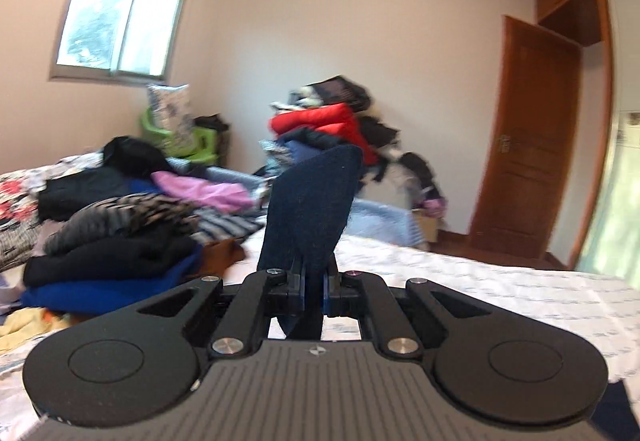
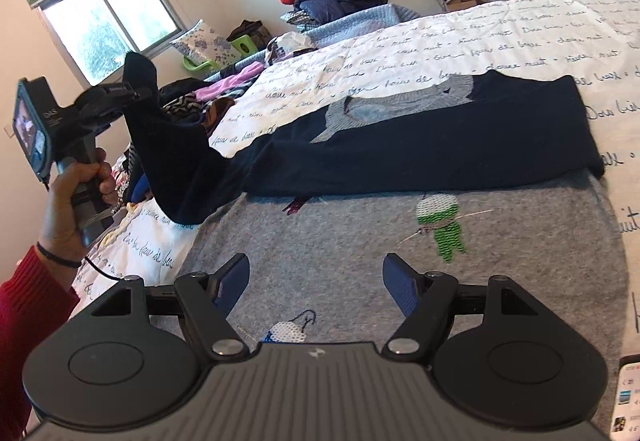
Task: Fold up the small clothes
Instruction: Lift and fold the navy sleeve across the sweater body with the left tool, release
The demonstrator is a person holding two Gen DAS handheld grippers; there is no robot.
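Apparently, left tongs (image 1: 314,287) pinch the sweater's navy sleeve (image 1: 312,209); right tongs (image 2: 316,287) gape above.

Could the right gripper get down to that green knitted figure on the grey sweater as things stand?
Probably yes. The right gripper is open and holds nothing, hovering over the grey sweater. The green figure lies uncovered just ahead; the navy sleeve held by the left gripper hangs off to the side.

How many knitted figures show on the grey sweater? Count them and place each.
2 on the grey sweater: a green figure toward its right, a blue-and-white figure near the right gripper, partly hidden. Others may be covered.
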